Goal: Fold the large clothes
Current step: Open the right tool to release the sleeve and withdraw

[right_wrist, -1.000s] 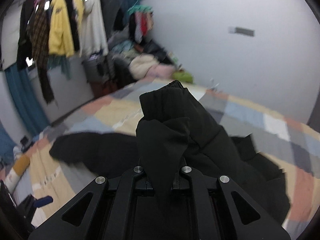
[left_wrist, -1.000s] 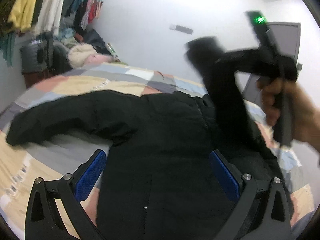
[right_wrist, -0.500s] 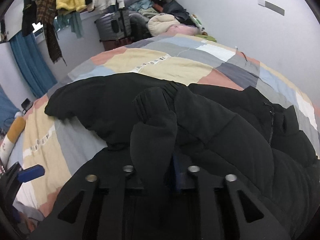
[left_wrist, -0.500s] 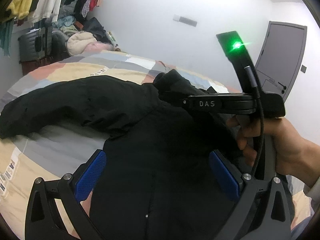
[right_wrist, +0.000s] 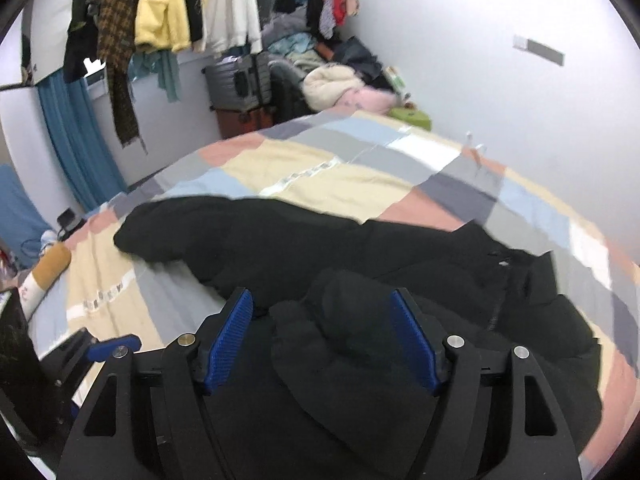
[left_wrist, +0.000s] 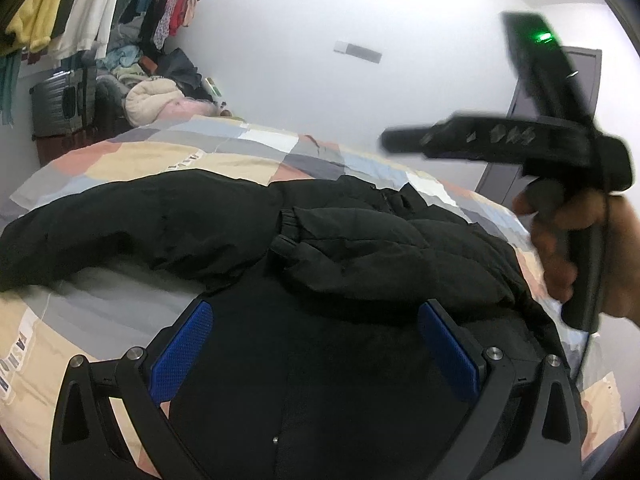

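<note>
Bed [right_wrist: 360,176]: patchwork quilt in pastel blocks, fills mid-frame. Black puffer jacket [left_wrist: 360,264] lies flat on it, quilted, matte; long axis lower centre to upper right, collar probably upper right, one sleeve stretched left, other folded across chest. Left tool [left_wrist: 316,352]: blue ribbed pads wide apart, nothing gripped. Right tool [right_wrist: 322,336]: jaws opening, sleeve cuff between pads, not pinched.

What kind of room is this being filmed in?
Most likely a lived-in bedroom. A black padded jacket lies on a bed with a patchwork bedspread, clothes hang on a rail along the wall, and a grey suitcase stands at the far end.
</note>
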Tool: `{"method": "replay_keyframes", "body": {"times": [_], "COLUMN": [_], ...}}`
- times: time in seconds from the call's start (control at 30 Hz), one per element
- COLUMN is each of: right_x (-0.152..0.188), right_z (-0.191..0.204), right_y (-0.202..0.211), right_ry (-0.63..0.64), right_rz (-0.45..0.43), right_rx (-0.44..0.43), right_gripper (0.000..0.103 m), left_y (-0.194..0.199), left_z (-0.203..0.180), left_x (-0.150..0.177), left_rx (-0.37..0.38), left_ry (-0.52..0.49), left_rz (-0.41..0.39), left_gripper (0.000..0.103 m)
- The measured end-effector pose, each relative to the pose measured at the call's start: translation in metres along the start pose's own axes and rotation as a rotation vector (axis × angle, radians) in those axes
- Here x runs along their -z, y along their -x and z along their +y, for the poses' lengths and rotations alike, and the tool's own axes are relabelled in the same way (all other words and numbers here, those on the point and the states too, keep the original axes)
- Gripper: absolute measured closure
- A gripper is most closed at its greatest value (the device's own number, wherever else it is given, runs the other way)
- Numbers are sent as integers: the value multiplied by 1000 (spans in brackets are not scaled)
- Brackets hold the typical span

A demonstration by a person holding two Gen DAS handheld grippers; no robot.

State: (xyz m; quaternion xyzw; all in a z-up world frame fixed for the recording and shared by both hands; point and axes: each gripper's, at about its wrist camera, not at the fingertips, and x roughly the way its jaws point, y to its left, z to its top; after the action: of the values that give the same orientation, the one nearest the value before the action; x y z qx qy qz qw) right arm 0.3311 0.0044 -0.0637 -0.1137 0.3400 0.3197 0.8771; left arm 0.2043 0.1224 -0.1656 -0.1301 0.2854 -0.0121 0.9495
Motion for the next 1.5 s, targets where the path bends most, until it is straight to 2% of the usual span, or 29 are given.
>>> {"method": "replay_keyframes", "body": {"times": [0.17, 0.37, 0.67, 0.83, 0.93, 1.07, 1.13, 1.27, 1.4, 1.5], "right_x": [-2, 19, 99, 158, 191, 219, 230, 235, 242, 243], "right_z": [-14, -49, -125, -162, -181, -200, -207, -204, -201, -202], "right_y": [36, 71, 109, 109, 104, 88, 81, 70, 47, 40], "right_ry": [-24, -91, -249, -326, -384, -428, -449, -403, -329, -307], "right_rz": [-88, -152, -173, -125, -101, -14, 21, 63, 149, 162], "right_rx": [64, 161, 322, 408, 407, 406, 400, 413, 470, 513], "right_gripper": [33, 33, 33, 33, 34, 45, 45, 47, 55, 67], "left_y": [8, 14, 9, 7, 5, 0, -1, -4, -7, -9], "left_z": [-12, -28, -45, -55, -62, -71, -75, -75, -73, -71], "left_x": [-4, -3, 3, 7, 9, 11, 12, 14, 14, 15], "left_rx": [1, 12, 33, 30, 20, 16, 7, -3, -7, -10], "left_ry": [-26, -50, -60, -84, -102, -116, -131, -132, -125, -120], "left_rz": [-16, -21, 12, 17, 25, 45, 45, 53, 59, 62], "left_gripper": [0, 0, 0, 0, 0, 0, 0, 0, 0, 0]}}
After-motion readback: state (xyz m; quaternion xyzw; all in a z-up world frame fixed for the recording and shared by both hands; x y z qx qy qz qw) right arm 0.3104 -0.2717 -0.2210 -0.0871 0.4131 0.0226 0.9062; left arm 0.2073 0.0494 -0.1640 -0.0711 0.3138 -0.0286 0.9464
